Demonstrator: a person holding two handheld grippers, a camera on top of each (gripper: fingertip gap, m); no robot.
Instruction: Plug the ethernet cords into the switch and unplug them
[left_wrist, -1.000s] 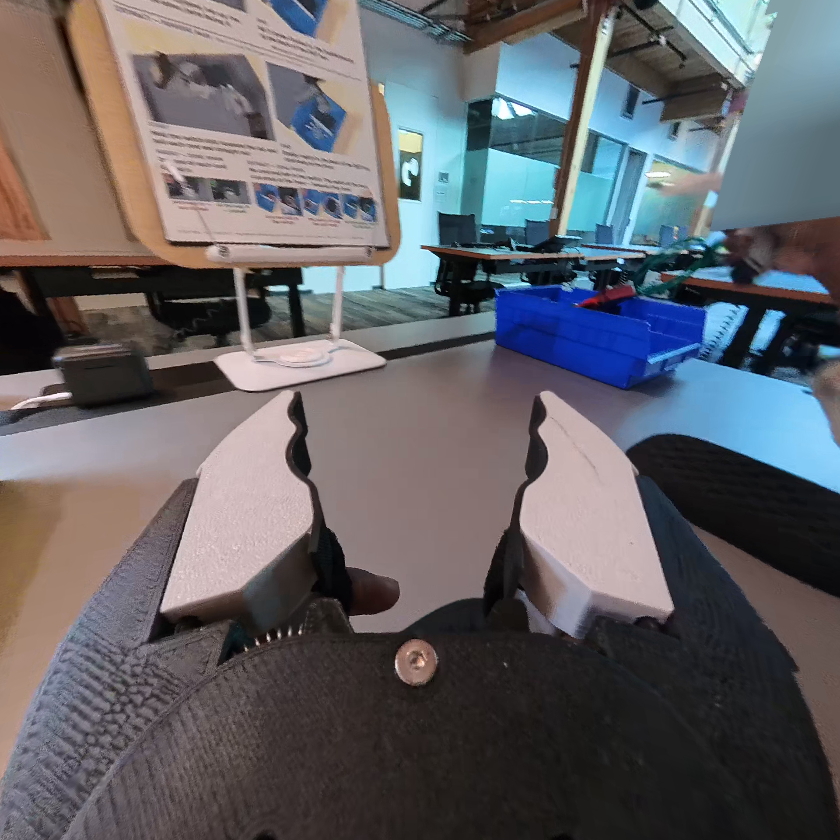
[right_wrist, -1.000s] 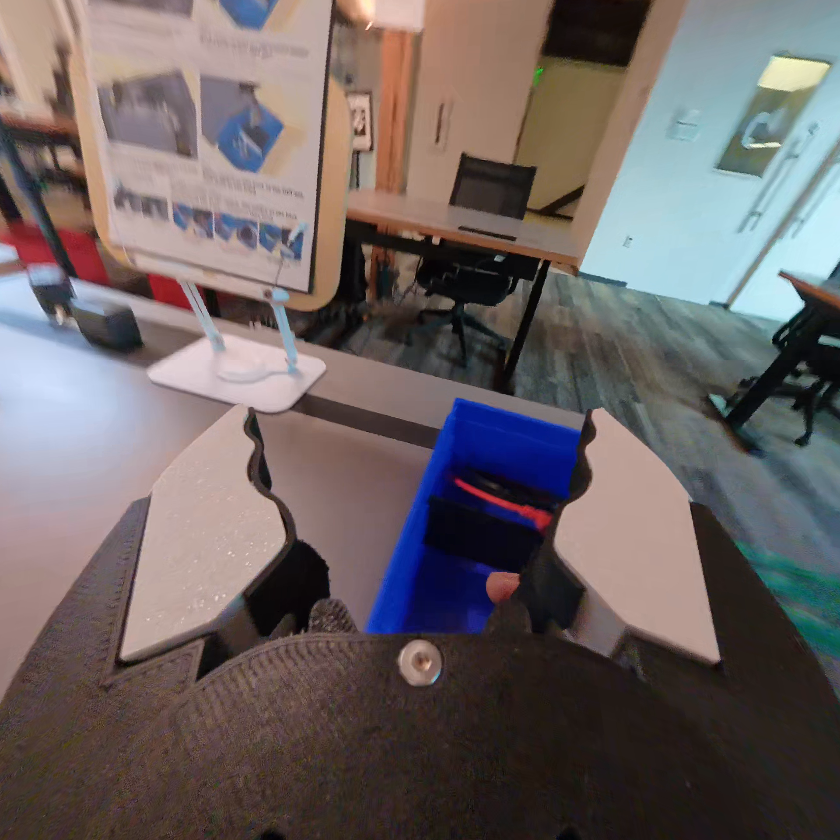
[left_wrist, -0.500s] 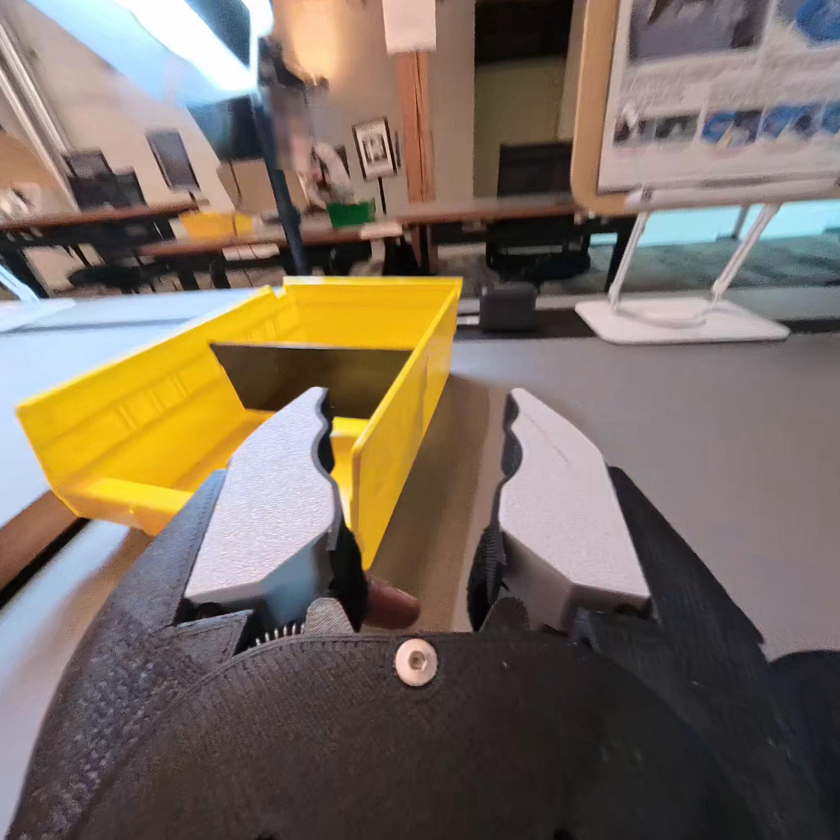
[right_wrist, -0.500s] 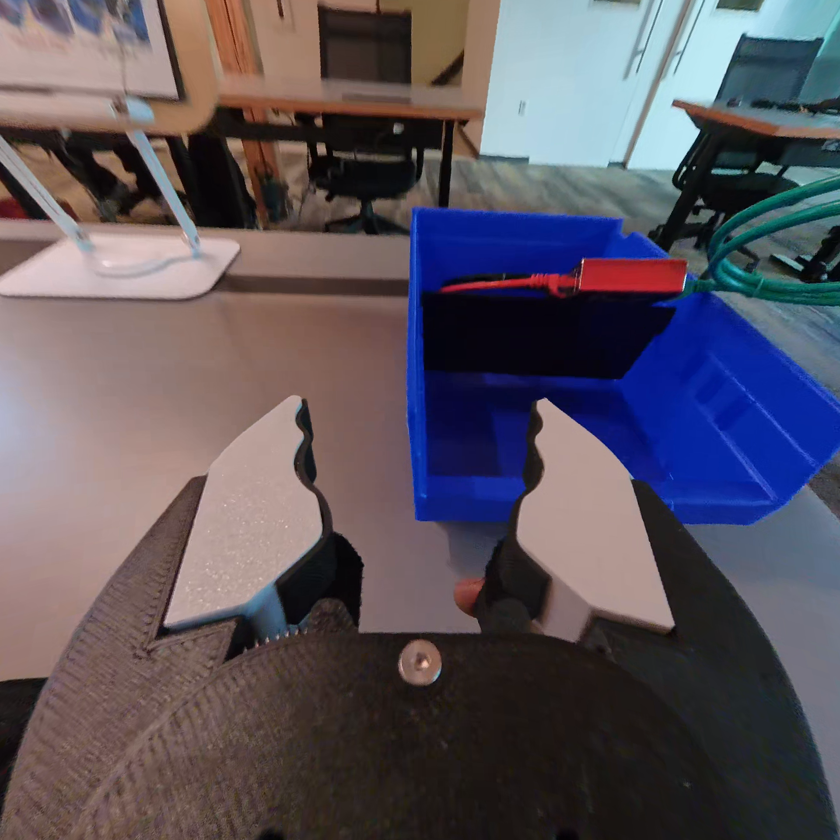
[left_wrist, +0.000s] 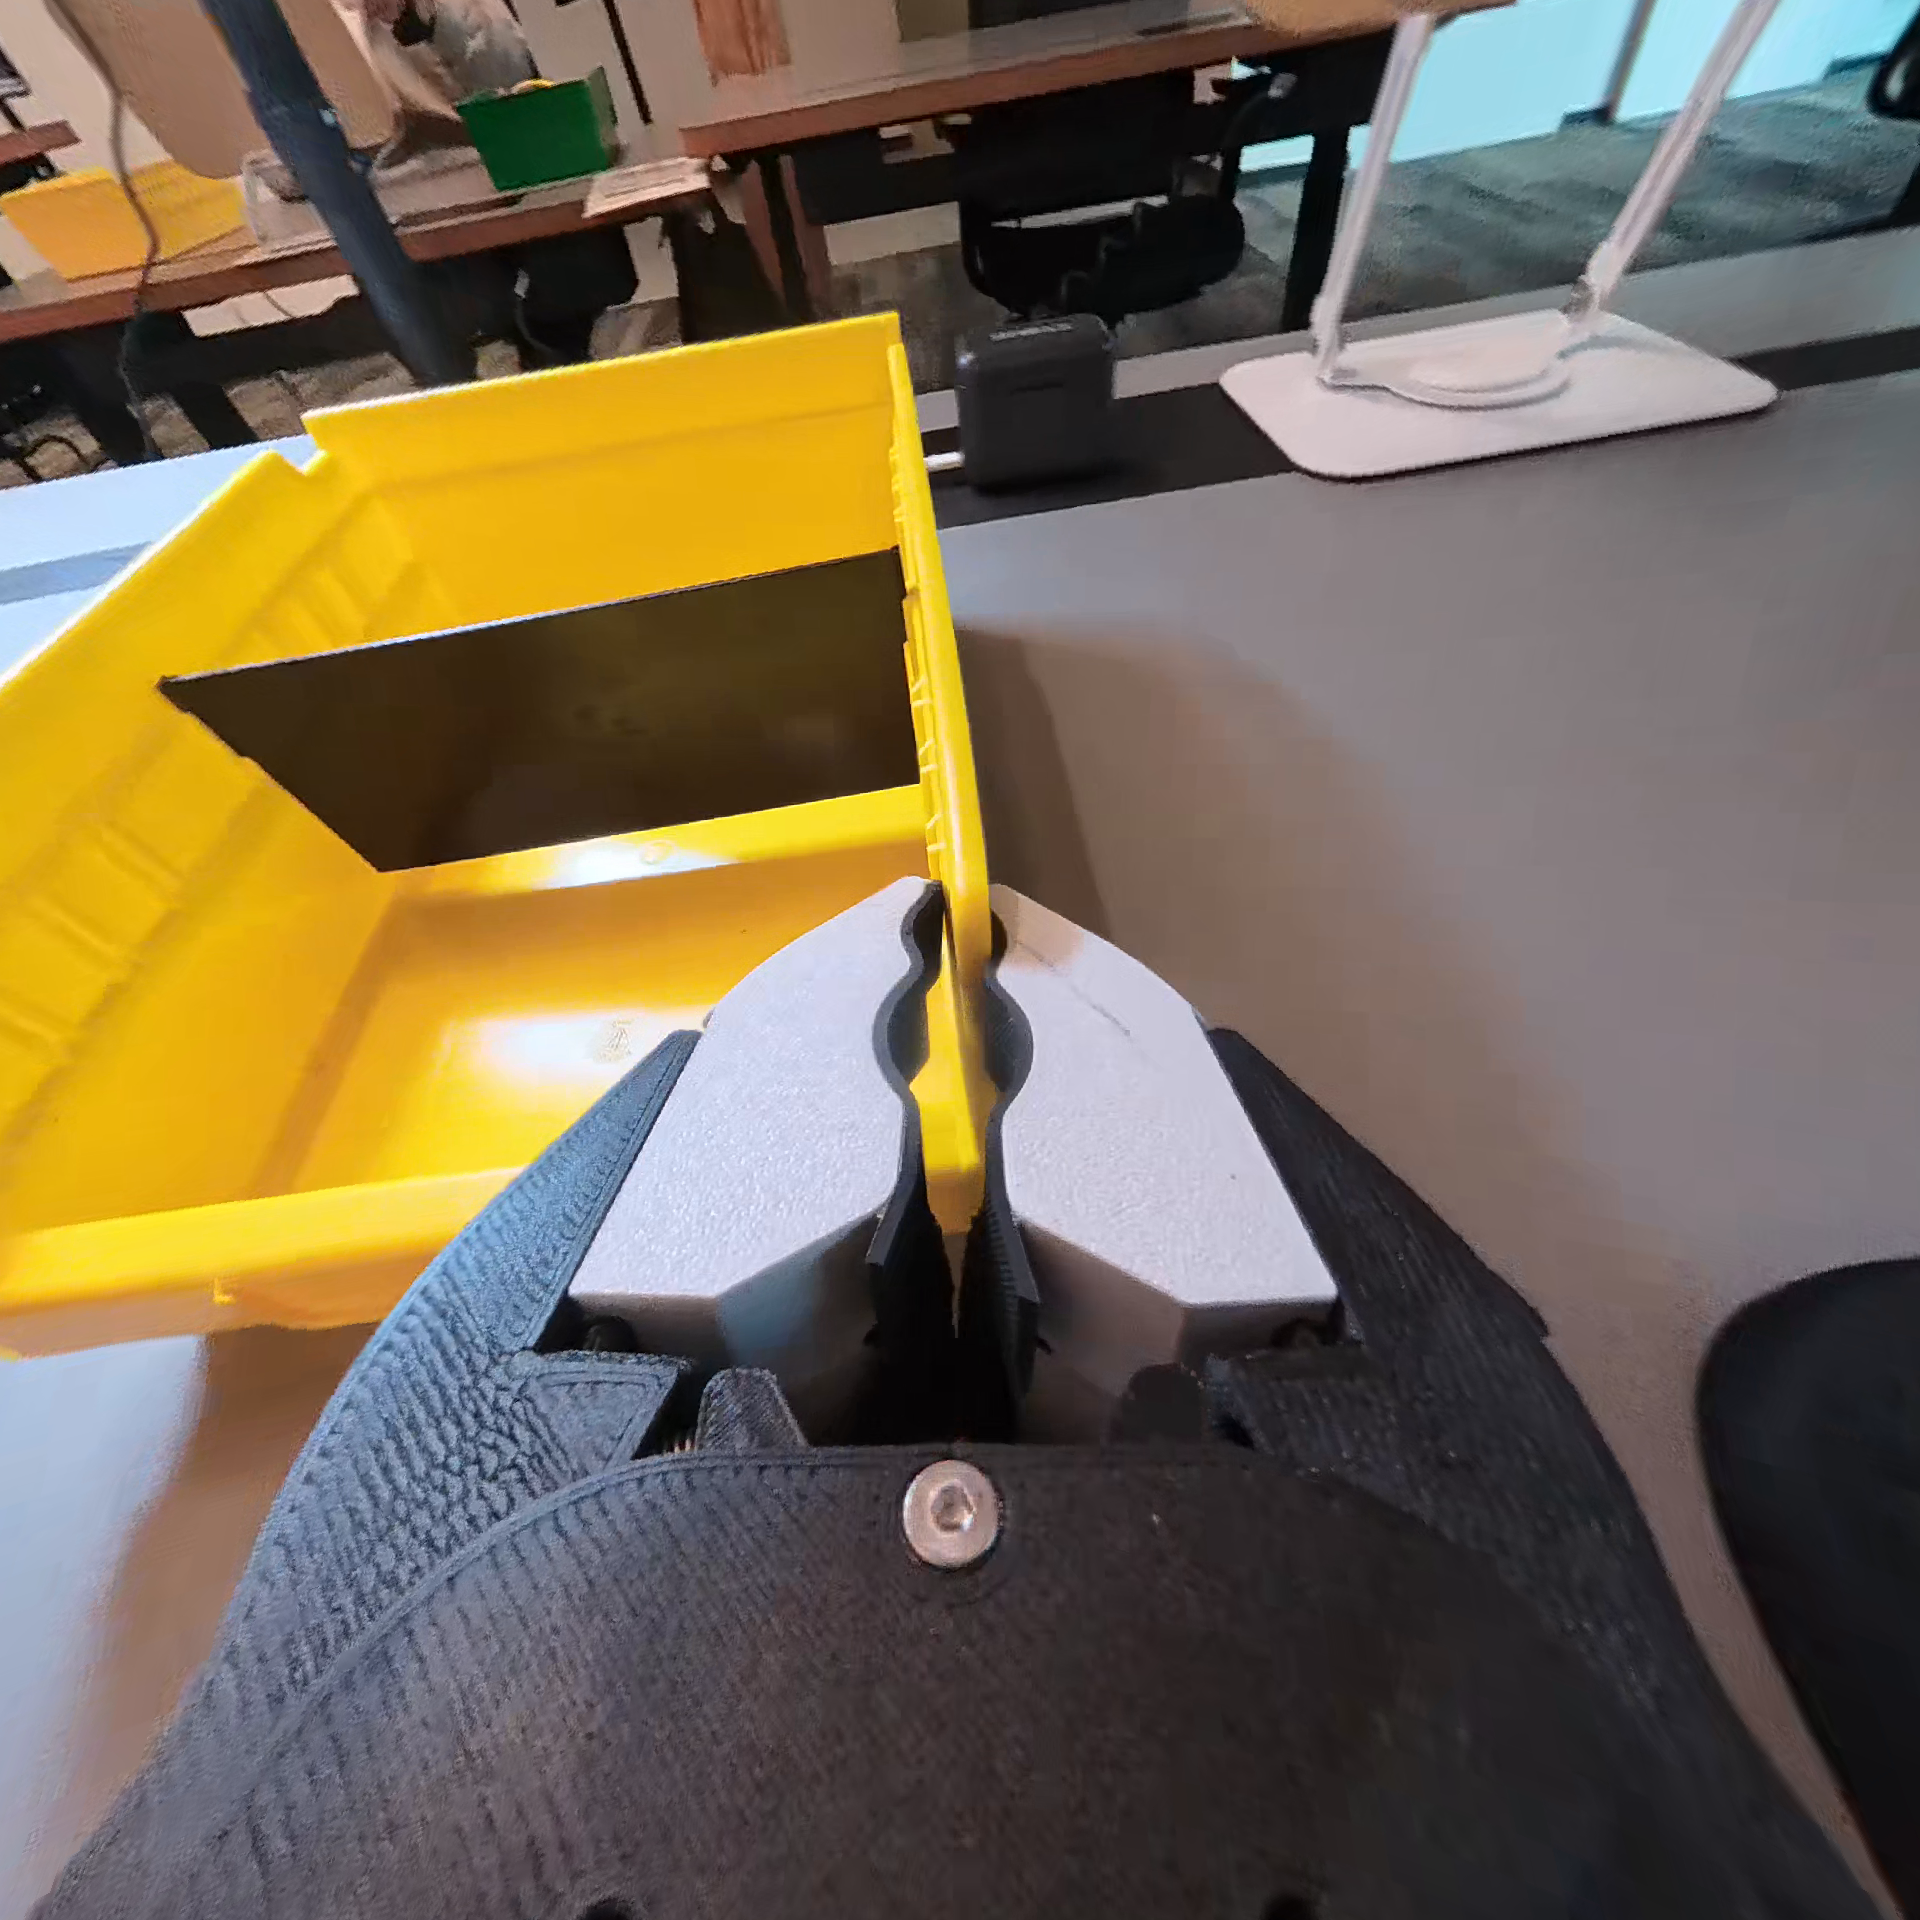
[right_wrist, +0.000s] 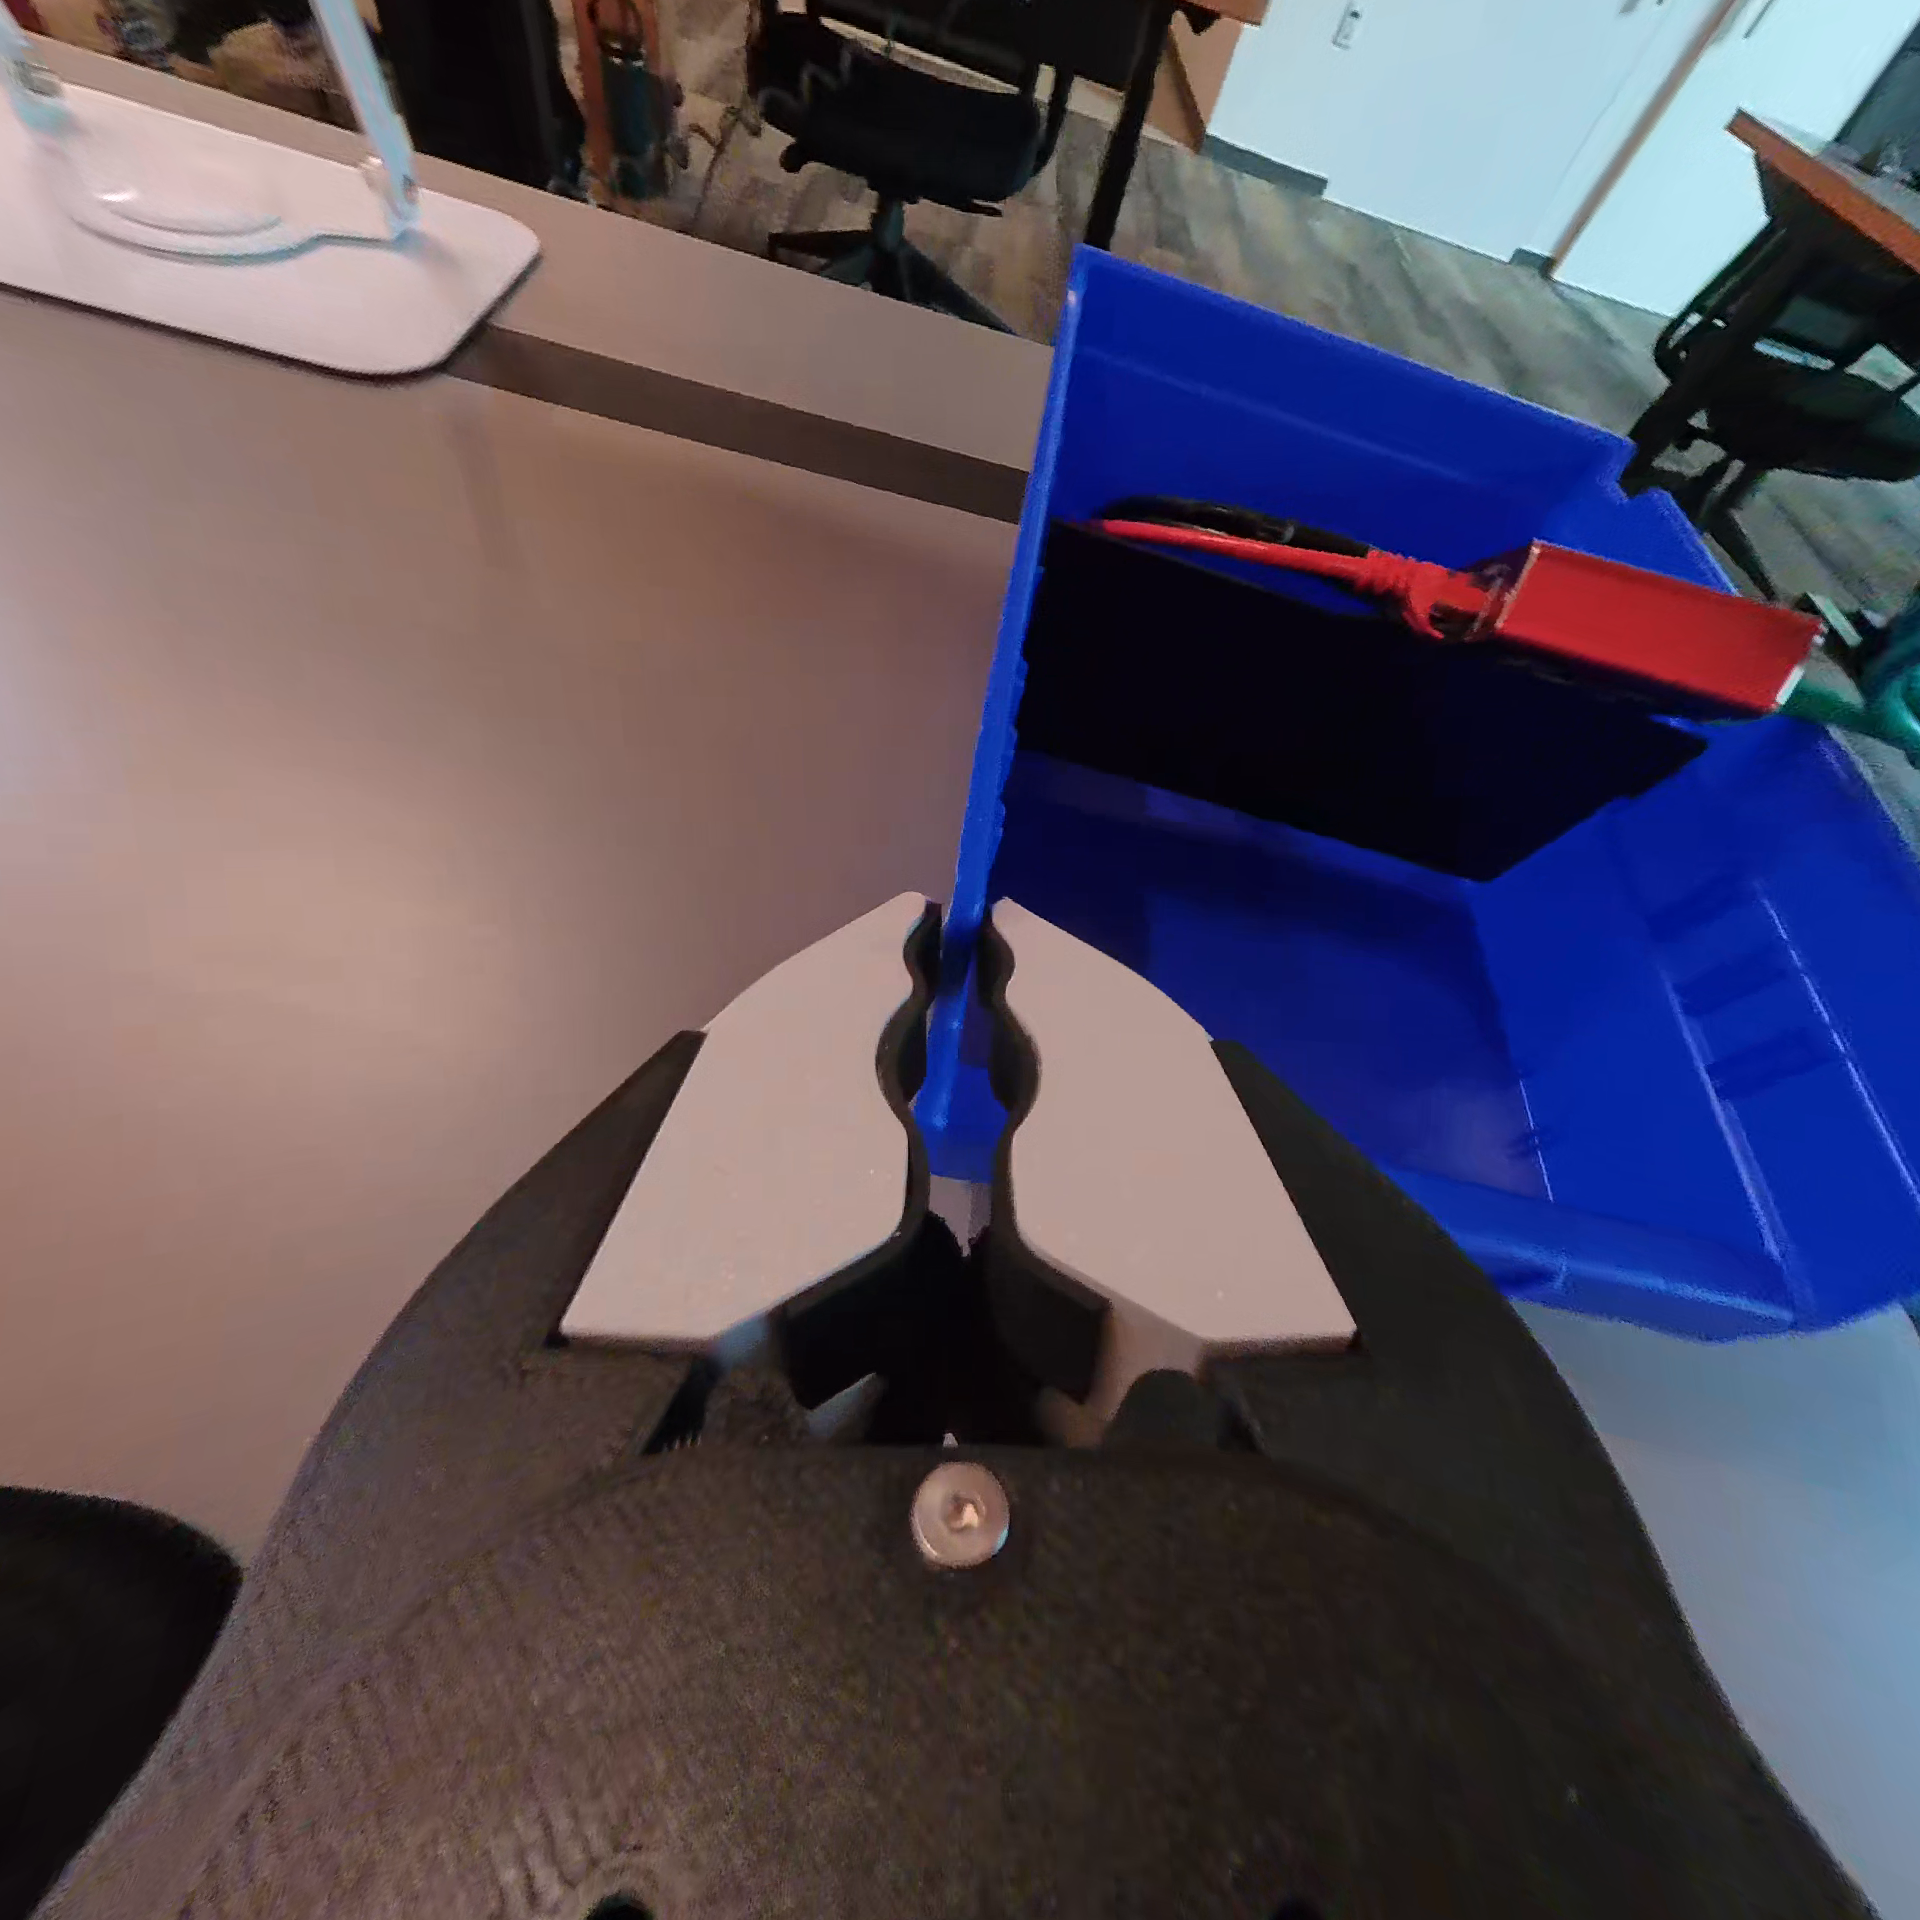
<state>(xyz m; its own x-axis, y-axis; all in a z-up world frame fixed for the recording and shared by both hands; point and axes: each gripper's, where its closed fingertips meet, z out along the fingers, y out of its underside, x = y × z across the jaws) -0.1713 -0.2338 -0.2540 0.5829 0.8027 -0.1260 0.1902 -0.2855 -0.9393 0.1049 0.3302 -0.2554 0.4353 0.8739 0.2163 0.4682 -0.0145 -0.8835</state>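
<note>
Switch (right_wrist: 1652, 644) in bin (right_wrist: 1714, 1122) (on divider (right_wrist: 1351, 727)).

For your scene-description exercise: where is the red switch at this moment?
In the right wrist view, the red switch sits at upper right, atop the black divider inside the blue bin.

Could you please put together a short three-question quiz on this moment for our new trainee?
1. True or false: the left gripper is shut on the side wall of the yellow bin.
2. What does the right gripper hold? A) the red switch B) the wall of the blue bin C) nothing
3. Fill in: the red cord is plugged into the ___.

Key: 1 true; 2 B; 3 red switch, which rests on top of the black divider in the blue bin.
</note>
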